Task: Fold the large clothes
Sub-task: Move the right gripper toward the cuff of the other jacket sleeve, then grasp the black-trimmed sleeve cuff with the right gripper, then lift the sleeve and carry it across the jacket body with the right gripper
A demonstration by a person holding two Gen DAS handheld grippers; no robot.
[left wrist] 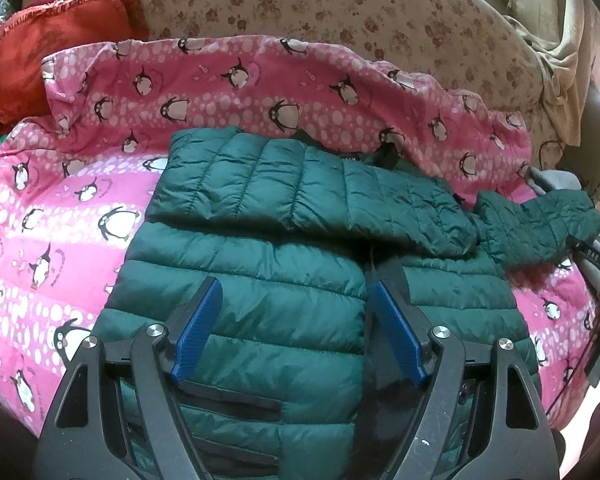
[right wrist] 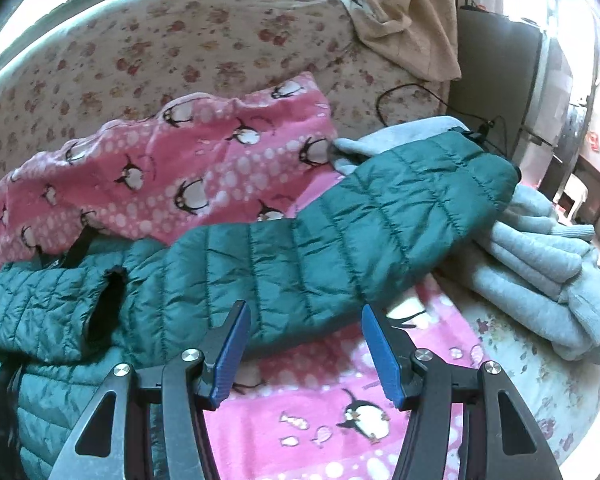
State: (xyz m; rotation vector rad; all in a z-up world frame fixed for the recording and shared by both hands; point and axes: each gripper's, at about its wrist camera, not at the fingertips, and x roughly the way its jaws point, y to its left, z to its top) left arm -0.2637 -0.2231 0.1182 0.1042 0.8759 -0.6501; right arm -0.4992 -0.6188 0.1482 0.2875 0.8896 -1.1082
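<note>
A dark green quilted puffer jacket (left wrist: 260,280) lies on a pink penguin-print blanket (left wrist: 60,216). One sleeve (left wrist: 284,184) is folded across the jacket's upper part. The other sleeve (right wrist: 360,232) stretches out to the right, its cuff resting on grey clothes. My left gripper (left wrist: 296,296) is open, hovering over the jacket's body near the front zipper. My right gripper (right wrist: 304,320) is open and empty, its blue pads just in front of the lower edge of the outstretched sleeve. The jacket body also shows at the left of the right wrist view (right wrist: 40,360).
A stack of folded grey clothes (right wrist: 548,272) lies at the right. A red cushion (left wrist: 40,52) sits at the far left. A floral sheet (left wrist: 340,12) covers the bed behind. A beige cloth (right wrist: 412,20) hangs at the back right, with a black cable (right wrist: 400,92) below it.
</note>
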